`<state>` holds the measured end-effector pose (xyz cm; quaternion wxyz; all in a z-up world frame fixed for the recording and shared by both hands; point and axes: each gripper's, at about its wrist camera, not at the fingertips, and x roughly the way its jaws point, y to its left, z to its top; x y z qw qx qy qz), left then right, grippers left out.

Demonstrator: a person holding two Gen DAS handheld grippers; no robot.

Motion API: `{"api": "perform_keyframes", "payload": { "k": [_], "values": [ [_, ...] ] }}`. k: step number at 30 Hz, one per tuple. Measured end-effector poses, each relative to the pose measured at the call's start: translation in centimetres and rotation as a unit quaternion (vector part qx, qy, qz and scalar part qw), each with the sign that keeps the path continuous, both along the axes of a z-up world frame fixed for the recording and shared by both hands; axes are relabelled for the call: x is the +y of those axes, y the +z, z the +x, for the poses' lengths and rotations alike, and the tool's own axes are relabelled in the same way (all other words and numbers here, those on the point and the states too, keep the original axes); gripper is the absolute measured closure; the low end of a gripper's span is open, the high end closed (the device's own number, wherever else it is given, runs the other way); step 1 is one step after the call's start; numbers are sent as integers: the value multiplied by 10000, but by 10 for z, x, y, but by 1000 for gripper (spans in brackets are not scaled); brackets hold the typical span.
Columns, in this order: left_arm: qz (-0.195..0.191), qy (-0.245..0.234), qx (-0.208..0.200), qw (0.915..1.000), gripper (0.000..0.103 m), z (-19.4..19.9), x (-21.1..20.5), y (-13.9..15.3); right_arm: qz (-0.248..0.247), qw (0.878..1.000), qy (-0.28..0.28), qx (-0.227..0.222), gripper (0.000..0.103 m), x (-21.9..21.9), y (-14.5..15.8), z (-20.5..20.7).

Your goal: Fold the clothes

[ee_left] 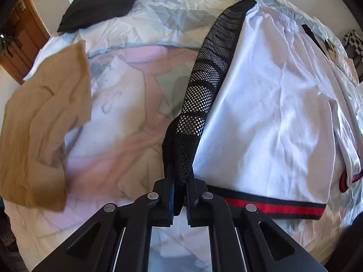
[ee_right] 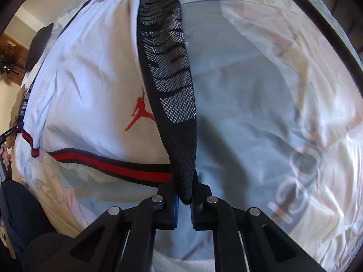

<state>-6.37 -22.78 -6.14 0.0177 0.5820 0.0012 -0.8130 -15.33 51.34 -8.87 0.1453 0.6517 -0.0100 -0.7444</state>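
White shorts [ee_left: 267, 113] lie flat on the bed cover [ee_left: 127, 86]. Left gripper [ee_left: 180, 181] pinches one black mesh side strip [ee_left: 199, 99] at the hem corner; right gripper [ee_right: 185, 192] is clamped on the other strip [ee_right: 172, 86]. Risk: thin mesh slipping out when lifted, skewing the fold. Count: one pair of shorts, one tan garment [ee_left: 43, 122], one black garment [ee_left: 102, 2].

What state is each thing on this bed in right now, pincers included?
White basketball shorts with black mesh side panels and red-black hem: spread flat, both bottom corners pinched.
Left gripper: shut on left mesh panel.
Right gripper: shut on right mesh panel.
Tan garment: crumpled, unfolded.
Black garment: lying apart, folded or not unclear.
Printed bedsheet: wrinkled.
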Motion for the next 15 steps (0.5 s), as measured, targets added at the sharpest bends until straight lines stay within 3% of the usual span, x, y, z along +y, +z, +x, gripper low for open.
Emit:
{"api": "perform_keyframes", "payload": {
  "k": [4,7,10,12,13,14,15],
  "values": [
    [-1,49,-162,9999,96,6,-3,8,59,9998,-162,-68,96,21,3,9],
    [166,160,-514,9984,96,5,-9,12,361,9988,-245,-229,99,38,0,17],
    [261,226,-872,9956,96,4,-11,12,125,9981,-508,-316,99,55,-2,21],
    [291,334,-1071,9933,93,3,-13,10,130,9986,-458,-244,93,52,6,23],
    [383,442,-1243,9905,93,2,-17,8,27,9993,-351,-141,82,46,15,25],
    [460,530,-1385,9879,87,2,-20,6,-140,9995,-273,-102,57,37,25,26],
    [504,592,-1464,9862,81,2,-23,4,-318,9992,-212,-90,46,28,35,26]
  ]
}}
